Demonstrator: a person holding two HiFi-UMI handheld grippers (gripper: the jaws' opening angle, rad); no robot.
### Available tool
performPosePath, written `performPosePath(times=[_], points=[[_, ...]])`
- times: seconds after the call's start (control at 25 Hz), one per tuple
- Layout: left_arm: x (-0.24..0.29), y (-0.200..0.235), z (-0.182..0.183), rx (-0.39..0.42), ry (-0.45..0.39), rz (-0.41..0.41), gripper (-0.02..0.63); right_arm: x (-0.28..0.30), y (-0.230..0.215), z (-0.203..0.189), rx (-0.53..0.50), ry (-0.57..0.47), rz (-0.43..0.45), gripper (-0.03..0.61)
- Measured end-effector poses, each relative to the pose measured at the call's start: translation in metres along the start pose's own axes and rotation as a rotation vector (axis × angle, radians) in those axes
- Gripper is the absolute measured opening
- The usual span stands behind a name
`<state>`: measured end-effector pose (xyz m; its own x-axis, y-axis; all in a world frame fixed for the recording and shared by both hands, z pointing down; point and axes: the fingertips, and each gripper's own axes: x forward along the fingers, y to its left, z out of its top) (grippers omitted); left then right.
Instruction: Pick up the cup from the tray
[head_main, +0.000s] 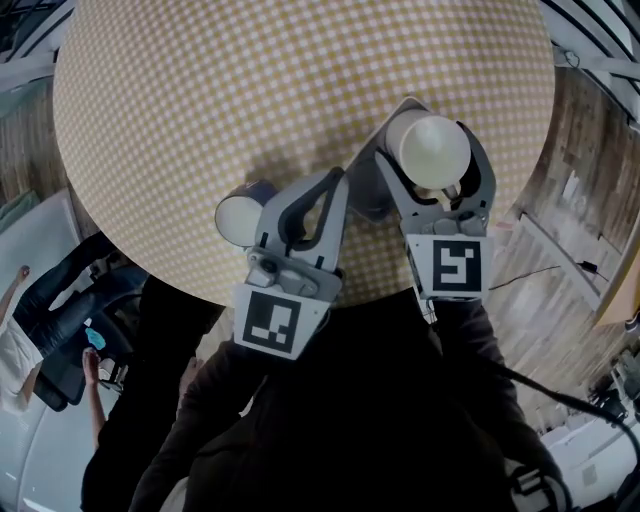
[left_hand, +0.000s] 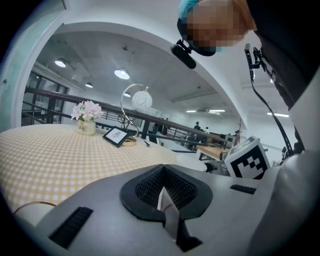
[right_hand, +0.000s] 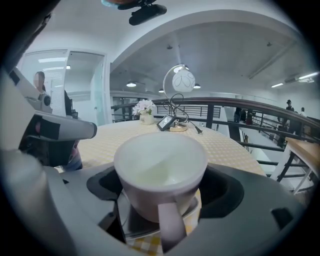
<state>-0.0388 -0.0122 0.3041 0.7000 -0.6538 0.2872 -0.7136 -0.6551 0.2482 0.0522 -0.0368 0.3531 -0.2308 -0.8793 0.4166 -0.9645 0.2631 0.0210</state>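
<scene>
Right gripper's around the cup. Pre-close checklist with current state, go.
1. The cup sits between the right gripper jaws: ok, roughly centred.
2. Grip closed on the cup: not ok, jaws stand open with gaps on both sides.
3. The cup stands upright on the tray: ok.
4. The left gripper is shut, empty and off to the side: ok.
5. The second cup is apart from the right gripper: ok, it sits beside the left gripper.
6. Nothing to spill: ok, the cup looks empty inside.
</scene>
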Motion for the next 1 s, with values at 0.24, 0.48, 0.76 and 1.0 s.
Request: performPosePath(times=[0.24, 0.48, 0.76, 1.0], points=[[-0.009, 0.014, 0.001, -0.009, 0.004, 0.006, 0.006, 0.015, 0.006, 0.002, -0.009, 0.005, -0.018, 0.385], [-0.027, 0.023, 0.005, -0.028, -0.027, 0.004, 0.006, 0.026, 0.019, -0.001, -0.017, 0.035, -0.015, 0.383], [-0.041, -0.011, 0.014, -0.032, -0.055, -0.007, 0.006, 0.015, 0.011, 0.002, -0.033, 0.035, -0.02, 0.385], [-0.064, -0.027, 0.034, -0.007, -0.104, 0.021, 0.006, 0.007, 0.018, 0.05, -0.085, -0.05, 0.025, 0.385]])
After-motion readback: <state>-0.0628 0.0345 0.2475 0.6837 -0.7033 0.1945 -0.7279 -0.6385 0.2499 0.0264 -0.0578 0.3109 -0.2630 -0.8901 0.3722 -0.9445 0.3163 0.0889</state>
